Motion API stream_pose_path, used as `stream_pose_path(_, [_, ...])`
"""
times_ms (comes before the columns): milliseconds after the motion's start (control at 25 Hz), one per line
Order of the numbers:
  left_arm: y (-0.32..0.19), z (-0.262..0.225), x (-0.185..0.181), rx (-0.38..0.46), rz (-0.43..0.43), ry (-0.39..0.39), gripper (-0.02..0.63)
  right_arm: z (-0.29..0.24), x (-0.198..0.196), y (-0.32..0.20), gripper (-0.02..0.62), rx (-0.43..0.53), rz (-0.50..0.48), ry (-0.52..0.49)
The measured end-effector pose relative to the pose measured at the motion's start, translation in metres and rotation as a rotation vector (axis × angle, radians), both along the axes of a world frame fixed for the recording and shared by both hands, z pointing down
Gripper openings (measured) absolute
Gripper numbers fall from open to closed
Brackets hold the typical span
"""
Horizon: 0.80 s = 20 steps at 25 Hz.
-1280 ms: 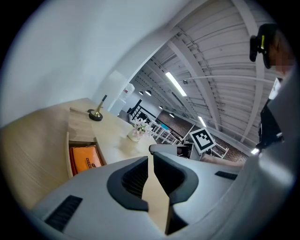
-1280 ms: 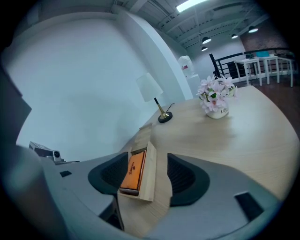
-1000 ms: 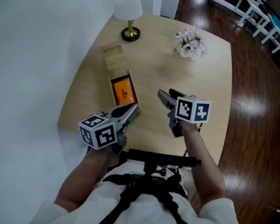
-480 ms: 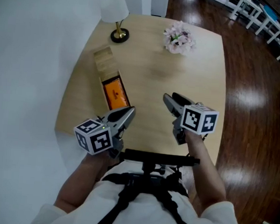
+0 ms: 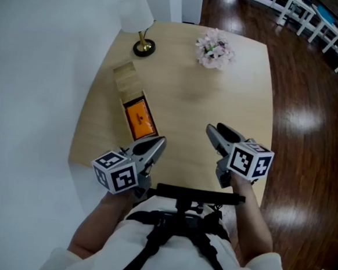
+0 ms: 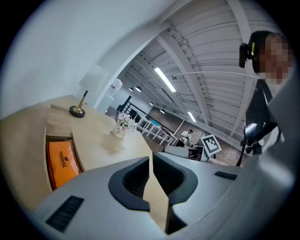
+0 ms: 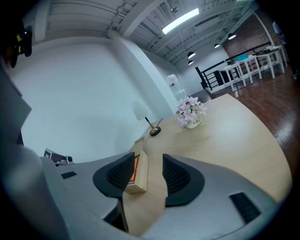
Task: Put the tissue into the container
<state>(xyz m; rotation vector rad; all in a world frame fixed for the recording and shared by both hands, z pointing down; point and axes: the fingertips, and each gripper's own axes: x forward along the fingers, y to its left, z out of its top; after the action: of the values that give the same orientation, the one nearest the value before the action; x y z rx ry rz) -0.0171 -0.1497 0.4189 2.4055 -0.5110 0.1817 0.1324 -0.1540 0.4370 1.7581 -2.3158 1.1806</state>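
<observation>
Right gripper (image 5: 215, 131) has pulled back toward near-right of table (image 5: 237, 78). Head view: orange tissue pack (image 5: 140, 117) lies in wooden container (image 5: 125, 78), just far-left of left gripper (image 5: 160, 141). Left gripper view: jaws together, nothing btwn. Right gripper view: jaws just been closing, now half-wide, empty.

This is looking like a big industrial hall being used as a studio: bare roof beams (image 6: 201, 49) and strip lights (image 6: 165, 80) are running overhead, white railings (image 5: 309, 23) are standing on dark wood floor (image 5: 308, 142) far right, and a lamp (image 5: 142, 42) and flowers (image 5: 214, 47) are sitting on a wooden table (image 5: 236, 90).
</observation>
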Motion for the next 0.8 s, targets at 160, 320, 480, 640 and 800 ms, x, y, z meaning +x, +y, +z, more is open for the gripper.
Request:
stream_pose_path(160, [0.005,-0.005,0.001,0.002,0.01,0.007,0.017,-0.001,0.007,0.01,0.178,0.002,0.017,0.004])
stream_pose_path(320, [0.008,-0.01,-0.001,0.007,0.015,0.021,0.017,-0.002,0.011,0.02,0.175,0.017,0.039,0.001])
stream_pose_path(480, [0.014,-0.012,-0.006,-0.002,0.018,0.026,0.017,-0.006,0.015,0.032,0.142,0.031,0.078,0.02])
stream_pose_path(640, [0.019,-0.013,-0.009,-0.011,0.024,0.028,0.017,-0.008,0.011,0.04,0.112,0.039,0.091,0.042])
stream_pose_path(800, [0.024,-0.012,-0.011,-0.01,0.027,0.021,0.017,-0.01,0.012,0.055,0.091,0.036,0.1,0.07])
